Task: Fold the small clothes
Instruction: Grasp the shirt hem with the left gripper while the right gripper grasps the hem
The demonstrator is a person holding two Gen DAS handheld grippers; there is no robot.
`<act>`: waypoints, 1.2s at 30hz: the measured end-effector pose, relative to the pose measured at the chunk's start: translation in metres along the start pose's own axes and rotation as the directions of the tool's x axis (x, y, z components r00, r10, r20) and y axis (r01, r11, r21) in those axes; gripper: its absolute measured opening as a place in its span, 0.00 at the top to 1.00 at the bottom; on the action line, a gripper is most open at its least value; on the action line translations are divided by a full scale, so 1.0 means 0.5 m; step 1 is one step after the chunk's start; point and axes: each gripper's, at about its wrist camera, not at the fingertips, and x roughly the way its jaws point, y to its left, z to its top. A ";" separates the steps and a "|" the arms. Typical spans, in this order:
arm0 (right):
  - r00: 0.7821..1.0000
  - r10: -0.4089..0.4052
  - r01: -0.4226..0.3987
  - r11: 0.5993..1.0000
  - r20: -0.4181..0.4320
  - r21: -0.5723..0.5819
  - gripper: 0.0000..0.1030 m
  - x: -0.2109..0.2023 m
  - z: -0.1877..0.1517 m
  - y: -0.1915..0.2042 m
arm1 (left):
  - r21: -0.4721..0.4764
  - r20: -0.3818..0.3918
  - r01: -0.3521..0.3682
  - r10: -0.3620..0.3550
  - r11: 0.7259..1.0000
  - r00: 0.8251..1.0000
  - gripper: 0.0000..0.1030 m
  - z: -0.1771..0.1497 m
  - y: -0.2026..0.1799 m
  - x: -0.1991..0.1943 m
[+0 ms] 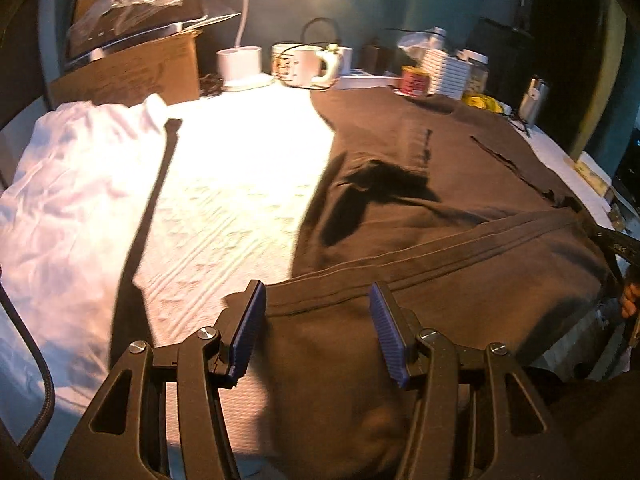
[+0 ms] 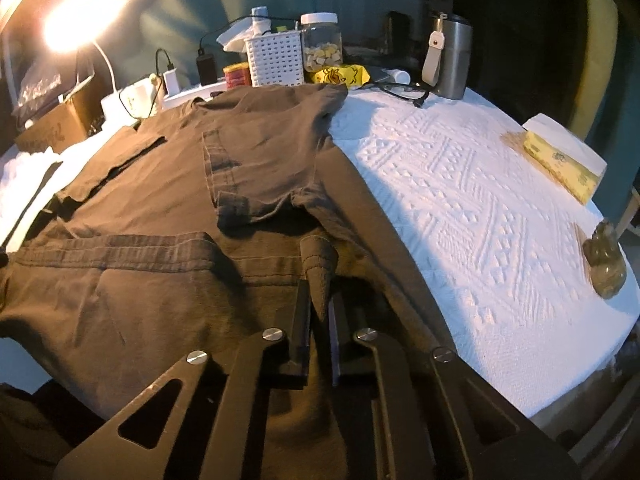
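A brown T-shirt [image 1: 460, 184] [image 2: 160, 184] lies spread on the white textured table cover [image 2: 460, 208], with its sleeves folded in and its lower part turned up. My right gripper [image 2: 320, 300] is shut on a pinched-up ridge of the shirt's lower edge near its right side. Over the hem at the shirt's near left corner, my left gripper [image 1: 316, 320] stands open; its blue pads [image 1: 248, 332] are well apart and the cloth lies under them, not pinched. A white garment [image 1: 72, 200] lies crumpled at the far left.
Along the back edge stand a cardboard box [image 1: 132, 68], a lit lamp [image 1: 240, 64], mugs [image 1: 308, 66], a white basket [image 2: 274, 58], a jar [image 2: 322, 46] and a metal tumbler [image 2: 450, 56]. At the right are a yellow box [image 2: 560, 160] and a small figurine [image 2: 606, 264].
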 end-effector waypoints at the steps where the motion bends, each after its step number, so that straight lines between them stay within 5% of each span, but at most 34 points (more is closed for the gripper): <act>1: 1.000 0.002 -0.002 1.000 0.003 0.000 0.93 -0.003 0.000 0.002 | 0.000 0.004 -0.014 0.014 1.000 1.000 0.48 -0.003 0.005 -0.002; 12: 0.997 -0.007 0.007 1.000 0.079 -0.002 0.94 -0.069 0.006 0.010 | 0.023 -0.028 -0.039 0.040 0.999 0.999 0.48 -0.039 0.008 0.015; 15: 0.995 -0.008 0.008 1.000 0.097 0.003 0.94 -0.089 0.004 0.006 | 0.038 -0.023 0.002 -0.001 0.999 1.000 0.78 -0.041 0.000 0.009; 18: 0.993 0.002 -0.003 1.000 0.114 0.015 0.94 -0.105 0.005 0.001 | 0.055 -0.007 0.024 -0.024 0.998 1.000 0.94 -0.038 -0.012 -0.002; 29: 0.983 -0.007 -0.002 0.999 0.182 0.048 0.94 -0.157 0.014 -0.021 | 0.056 0.187 0.075 -0.085 0.996 0.979 0.97 0.013 -0.042 -0.088; 36: 0.980 -0.024 0.010 0.997 0.196 0.074 0.94 -0.166 0.022 -0.040 | 0.040 0.244 0.063 -0.071 0.997 0.967 0.97 0.044 -0.039 -0.098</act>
